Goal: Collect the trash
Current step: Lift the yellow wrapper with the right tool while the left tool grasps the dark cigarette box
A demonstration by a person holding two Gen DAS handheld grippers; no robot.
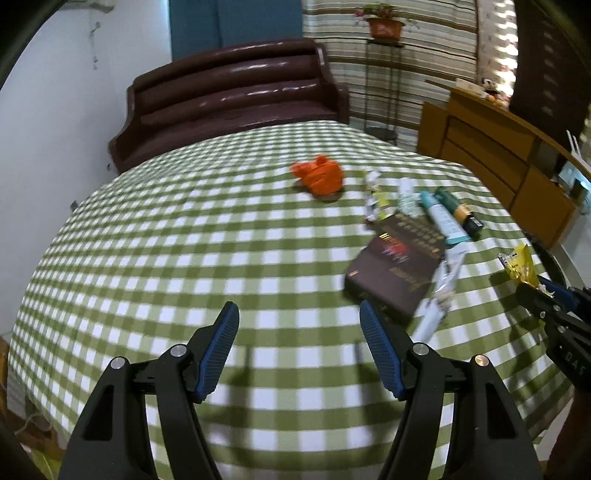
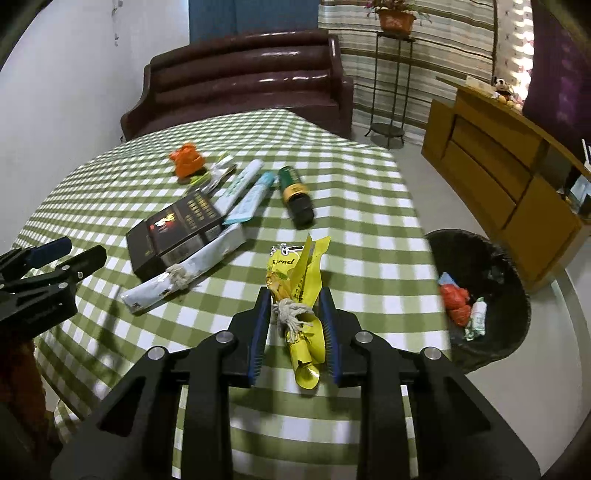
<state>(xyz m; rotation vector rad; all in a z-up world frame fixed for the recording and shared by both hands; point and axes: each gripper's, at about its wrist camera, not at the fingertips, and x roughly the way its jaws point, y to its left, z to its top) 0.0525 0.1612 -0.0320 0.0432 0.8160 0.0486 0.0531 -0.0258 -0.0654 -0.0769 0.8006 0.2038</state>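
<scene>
- Reading labels first: the yellow wrapper (image 2: 301, 295) shows the partial word "…ernel" in dark script near its top; other print on it is too small to read. The dark box (image 2: 175, 230) carries gold lines of text, illegible in both views.
- The right gripper (image 2: 295, 299) is pinching the yellow wrapper between its blue pads, above the green checked tablecloth (image 2: 369, 229). A knot of white string (image 2: 291, 314) sits around the wrapper's middle.
- The left gripper (image 1: 299, 314) is spread, nothing between its fingers, over bare cloth.
- On the table: orange crumpled bag (image 1: 319, 177), the dark box, a long white packet (image 2: 184, 273) tied with string and lying against the box, two pale tubes (image 2: 247, 192), a dark green bottle (image 2: 295, 195).
- Only the right wrist view shows the dark bin (image 2: 487, 254) just off the table's right edge, holding red and white scraps.
- The left wrist view catches just a corner of the wrapper at its right edge and "DAS" on the other gripper's body.
- Both views: brown sofa (image 1: 232, 96), wooden cabinet (image 2: 509, 177), potted plant (image 2: 395, 16) on a stand.
</scene>
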